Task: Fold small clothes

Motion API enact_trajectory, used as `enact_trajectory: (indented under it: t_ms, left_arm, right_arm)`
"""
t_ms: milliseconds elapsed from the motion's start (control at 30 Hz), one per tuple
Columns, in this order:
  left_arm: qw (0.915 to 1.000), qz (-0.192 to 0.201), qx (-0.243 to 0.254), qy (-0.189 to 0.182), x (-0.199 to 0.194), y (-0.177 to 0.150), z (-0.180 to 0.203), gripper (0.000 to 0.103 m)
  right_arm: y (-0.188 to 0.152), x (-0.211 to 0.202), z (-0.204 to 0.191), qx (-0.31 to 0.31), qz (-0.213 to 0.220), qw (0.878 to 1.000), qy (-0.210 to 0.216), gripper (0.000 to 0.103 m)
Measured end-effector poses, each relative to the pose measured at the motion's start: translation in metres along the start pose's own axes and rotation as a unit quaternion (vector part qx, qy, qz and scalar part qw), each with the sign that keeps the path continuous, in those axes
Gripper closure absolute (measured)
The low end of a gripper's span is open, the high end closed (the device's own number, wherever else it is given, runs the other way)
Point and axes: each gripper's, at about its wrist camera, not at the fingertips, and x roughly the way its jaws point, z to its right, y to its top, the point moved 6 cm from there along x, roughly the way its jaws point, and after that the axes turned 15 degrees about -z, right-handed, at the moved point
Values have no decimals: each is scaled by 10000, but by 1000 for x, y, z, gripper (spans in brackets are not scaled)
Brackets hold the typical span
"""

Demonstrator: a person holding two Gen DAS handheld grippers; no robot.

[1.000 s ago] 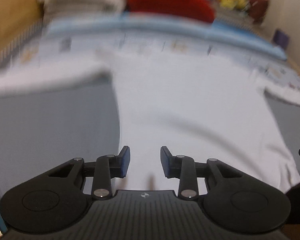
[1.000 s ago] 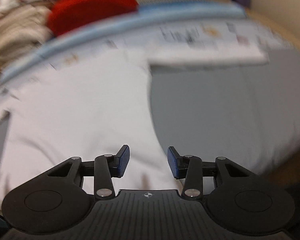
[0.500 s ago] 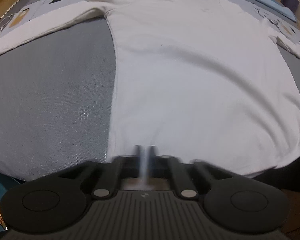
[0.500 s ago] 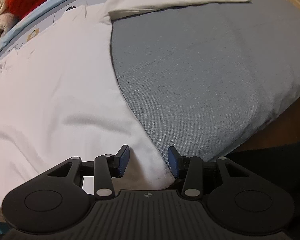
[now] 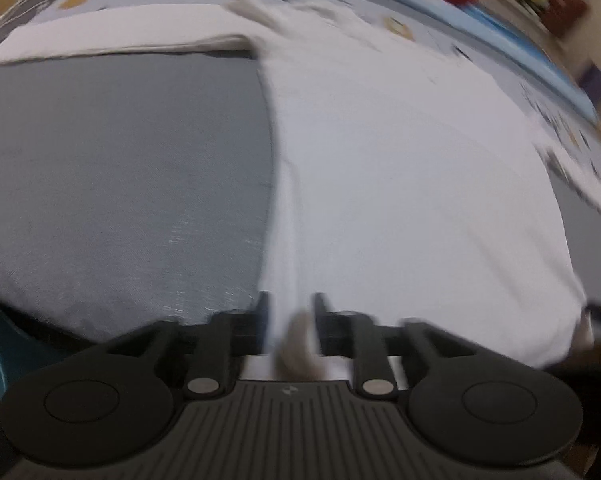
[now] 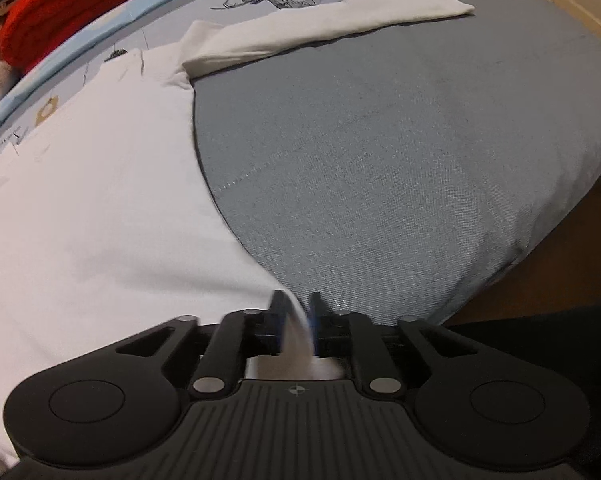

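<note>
Right wrist: white shirt (image 6: 100, 184) lies lengthwise, collar far.

Grey bedcover (image 6: 400, 152) over a wooden floor (image 6: 580, 220), beside a red bundle (image 6: 72, 4).

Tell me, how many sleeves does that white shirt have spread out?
2. The left sleeve stretches out over the grey mat; the right sleeve lies across the mat's far edge.

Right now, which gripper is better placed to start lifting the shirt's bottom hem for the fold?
Neither clearly: both. The left gripper has the white shirt hem bunched between its jaws at one corner, and the right gripper pinches the other corner, so lifting together looks most sensible.
</note>
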Motion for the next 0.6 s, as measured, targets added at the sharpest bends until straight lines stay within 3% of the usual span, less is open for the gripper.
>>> enact_trajectory:
  t_ms: [33, 167, 200, 233, 267, 333, 400, 533, 600]
  left_arm:
    - [9999, -42, -153, 65, 3, 2, -6, 61]
    - [9988, -403, -255, 97, 17, -2, -10, 62]
    - [9987, -467, -206, 83, 19, -3, -9, 66]
    - [9986, -512, -112, 99, 22, -2, -7, 75]
    - [9984, -542, -1, 145, 24, -2, -5, 98]
    - [9988, -368, 127, 314, 20, 1, -3, 98]
    - [9985, -165, 65, 526, 10, 3, -9, 99]
    - [9974, -443, 90, 567, 23, -5, -6, 96]
    - [9959, -142, 317, 830, 19, 0, 6, 93]
  right_arm:
    - [-1, 1, 0, -36, -3, 10000, -26, 66]
    - [-6, 10, -4, -151, -257, 9995, -98, 65]
    - [-8, 11, -4, -167, -282, 9994, -114, 65]
    - [-8, 10, -5, -192, -265, 9993, -158, 71]
    - [-8, 9, -6, -216, -243, 9993, -181, 87]
    - [-8, 6, -7, -210, -167, 9995, -139, 98]
    - [-8, 2, -5, -228, -83, 9995, -210, 99]
    - [-10, 10, -1, -232, -241, 9987, -396, 98]
    - [-7, 3, 0, -213, -51, 9982, -556, 96]
